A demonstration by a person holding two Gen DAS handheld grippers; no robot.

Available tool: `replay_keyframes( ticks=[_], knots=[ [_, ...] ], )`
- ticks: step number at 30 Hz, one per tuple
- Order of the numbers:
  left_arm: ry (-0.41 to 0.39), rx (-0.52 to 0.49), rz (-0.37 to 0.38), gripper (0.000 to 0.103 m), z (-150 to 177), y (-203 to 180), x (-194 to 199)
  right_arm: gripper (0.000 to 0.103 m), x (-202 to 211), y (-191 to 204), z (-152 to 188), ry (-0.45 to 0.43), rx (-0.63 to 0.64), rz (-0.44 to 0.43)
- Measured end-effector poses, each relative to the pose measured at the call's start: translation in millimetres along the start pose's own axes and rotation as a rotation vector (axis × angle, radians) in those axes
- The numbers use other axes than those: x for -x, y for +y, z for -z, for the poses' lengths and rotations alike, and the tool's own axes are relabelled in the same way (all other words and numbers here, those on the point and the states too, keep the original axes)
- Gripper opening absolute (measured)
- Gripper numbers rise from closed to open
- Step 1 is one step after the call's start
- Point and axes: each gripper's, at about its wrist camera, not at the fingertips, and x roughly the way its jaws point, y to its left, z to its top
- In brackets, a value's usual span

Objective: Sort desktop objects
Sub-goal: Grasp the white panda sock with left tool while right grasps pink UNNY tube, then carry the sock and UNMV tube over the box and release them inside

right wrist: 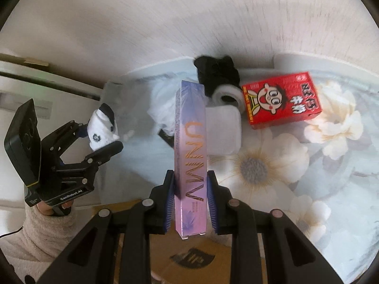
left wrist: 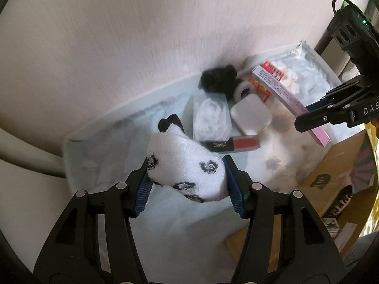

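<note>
Showing only rightward: red carton [right wrist: 281,99]

Around the compact case [left wrist: 251,114]: tape roll [left wrist: 244,89] just behind, dark cloth bundle [left wrist: 219,78] farther back-left, wrapped packet [left wrist: 211,118] touching left, lipstick [left wrist: 233,144] in front.

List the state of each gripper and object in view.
left gripper: shut on white sock
white sock: held, lifted
right gripper: shut on pink UNNY box
pink UNNY box: held, lifted
red milk carton: lying flat
lipstick: lying on its side, capped
black scrunchie: resting, loose
</note>
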Motion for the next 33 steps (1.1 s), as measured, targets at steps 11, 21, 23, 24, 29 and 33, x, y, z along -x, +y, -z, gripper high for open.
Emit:
replay_keyframes(
  ticks=[11, 21, 23, 24, 29, 33],
  knots=[
    [-0.066, -0.05, -0.032, 0.054, 18, -42, 97, 0.024, 63, 55, 47, -0.087, 0.134, -0.035],
    [-0.057, -0.003, 0.109, 0.054, 63, -96, 124, 0.024, 69, 71, 119, -0.042, 0.268, 0.009],
    [-0.012, -0.012, 0.098, 0.054, 78, -111, 113, 0.024, 64, 68, 131, -0.022, 0.289, 0.022],
    [0.008, -0.018, 0.095, 0.054, 84, -117, 107, 0.024, 63, 64, 139, -0.016, 0.293, 0.018],
    [0.113, -0.023, 0.047, 0.054, 112, -147, 70, 0.024, 47, 47, 167, 0.031, 0.301, -0.006],
    [0.157, 0.007, 0.064, 0.054, 128, -160, 54, 0.024, 35, 41, 177, 0.07, 0.329, 0.022]
  ],
)
